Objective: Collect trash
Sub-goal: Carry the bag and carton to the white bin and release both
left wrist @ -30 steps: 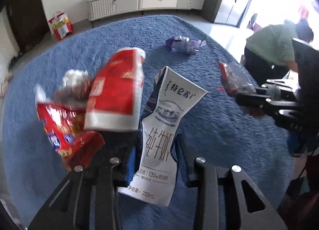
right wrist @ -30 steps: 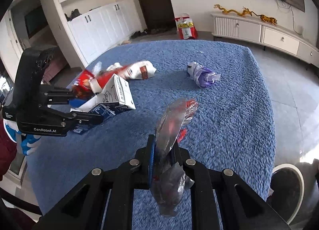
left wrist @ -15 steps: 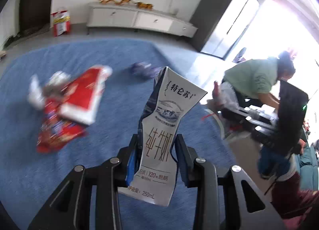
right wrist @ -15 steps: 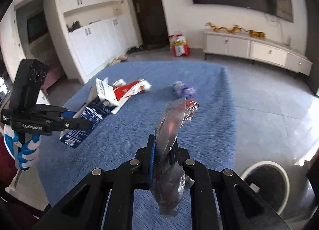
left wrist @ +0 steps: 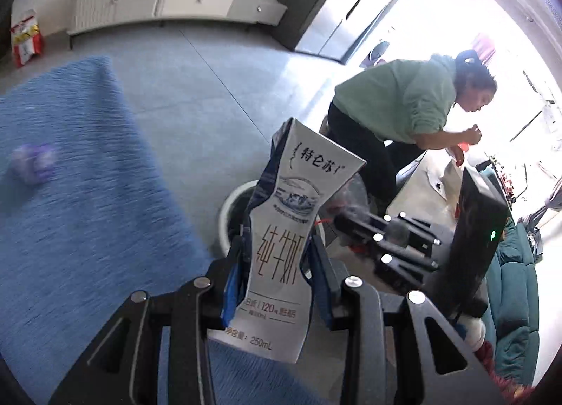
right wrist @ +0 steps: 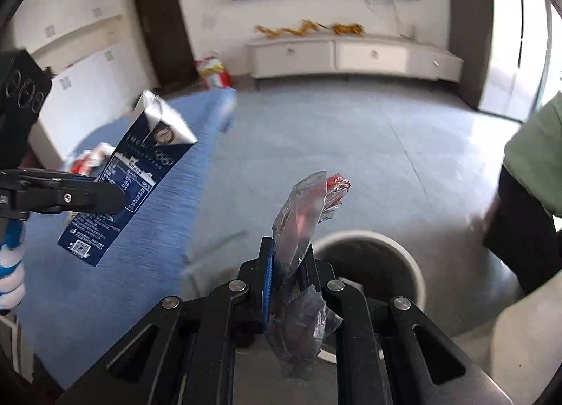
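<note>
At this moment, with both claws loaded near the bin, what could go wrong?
The left claw pinches the milk carton only at its crushed waist, so it may twist or slip out early. The right claw holds a thin plastic wrapper that could cling to the pads instead of dropping into the white bin. A person in a green top crouches nearby, risking a bump.

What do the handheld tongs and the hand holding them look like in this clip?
Both tongs, left and right, are matte black with silver screws and blue pads. The right tongs' upright black housing shows a green light. The left hand wears a blue-and-white glove.
</note>
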`<state>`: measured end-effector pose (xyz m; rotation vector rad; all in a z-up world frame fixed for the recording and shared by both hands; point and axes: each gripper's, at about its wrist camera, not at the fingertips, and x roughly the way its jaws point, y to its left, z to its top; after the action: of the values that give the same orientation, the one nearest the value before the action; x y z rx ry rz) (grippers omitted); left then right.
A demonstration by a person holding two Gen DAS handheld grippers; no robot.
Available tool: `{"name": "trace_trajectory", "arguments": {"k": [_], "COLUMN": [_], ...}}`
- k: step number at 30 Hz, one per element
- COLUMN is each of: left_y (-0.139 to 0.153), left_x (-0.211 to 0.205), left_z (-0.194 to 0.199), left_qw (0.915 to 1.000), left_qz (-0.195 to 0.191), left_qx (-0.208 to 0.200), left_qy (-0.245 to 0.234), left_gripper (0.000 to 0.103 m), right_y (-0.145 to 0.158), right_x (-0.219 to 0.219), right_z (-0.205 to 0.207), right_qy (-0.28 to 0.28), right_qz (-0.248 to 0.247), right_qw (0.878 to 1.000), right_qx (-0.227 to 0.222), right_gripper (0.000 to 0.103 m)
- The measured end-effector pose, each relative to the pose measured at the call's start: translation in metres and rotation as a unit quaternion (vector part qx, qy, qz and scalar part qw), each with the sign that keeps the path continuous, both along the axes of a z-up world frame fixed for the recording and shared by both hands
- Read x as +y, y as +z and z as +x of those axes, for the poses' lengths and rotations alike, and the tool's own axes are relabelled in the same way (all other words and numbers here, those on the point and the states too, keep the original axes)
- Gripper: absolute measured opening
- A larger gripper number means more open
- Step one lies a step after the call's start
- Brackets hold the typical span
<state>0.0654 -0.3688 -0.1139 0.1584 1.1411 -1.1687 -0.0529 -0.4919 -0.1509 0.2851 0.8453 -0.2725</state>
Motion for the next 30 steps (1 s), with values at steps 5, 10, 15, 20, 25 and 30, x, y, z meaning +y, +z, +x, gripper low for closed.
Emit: {"name": "trace_trajectory", "arguments": {"k": [5, 10, 15, 20, 25, 30], "left_y": [-0.029, -0.055, -0.071, -0.058, -0.031, 0.007], "left_x": [-0.061, -0.097, -0.115, -0.103, -0.085, -0.04], "left_z": [0.002, 0.009, 0.011, 0.008, -0.001, -0.007], "left_qw": [0.9995, 0.998, 0.9952, 0.9956, 0.9982, 0.9977], "left_qz": [0.017, 0.013, 0.007, -0.012, -0.029, -0.057], "left_qx": [0.028, 0.062, 0.097, 0.093, 0.051, -0.021], "left_qy": [0.005, 0.011, 0.009, 0.004, 0.01, 0.031], "left_gripper": [0.034, 0.035, 0.045, 0.05, 0.05, 0.05], "right_y": [-0.031, -0.056, -0.068, -0.06, -0.04, 0.0], "right_x": [-0.036, -0.061, -0.078, -0.078, -0.063, -0.032], "right_z": [0.01, 0.011, -0.003, -0.015, -0.024, -0.029], "right_qy": [-0.028, -0.062, -0.098, -0.119, -0.109, -0.088], "right_qz": [0.015, 0.005, -0.004, -0.007, -0.015, -0.034], "right_qw": [0.999, 0.997, 0.993, 0.991, 0.993, 0.996], "right_qx": [0.023, 0.047, 0.061, 0.06, 0.041, 0.005], "right_gripper": [0.016, 0.038, 0.055, 0.055, 0.055, 0.055]}}
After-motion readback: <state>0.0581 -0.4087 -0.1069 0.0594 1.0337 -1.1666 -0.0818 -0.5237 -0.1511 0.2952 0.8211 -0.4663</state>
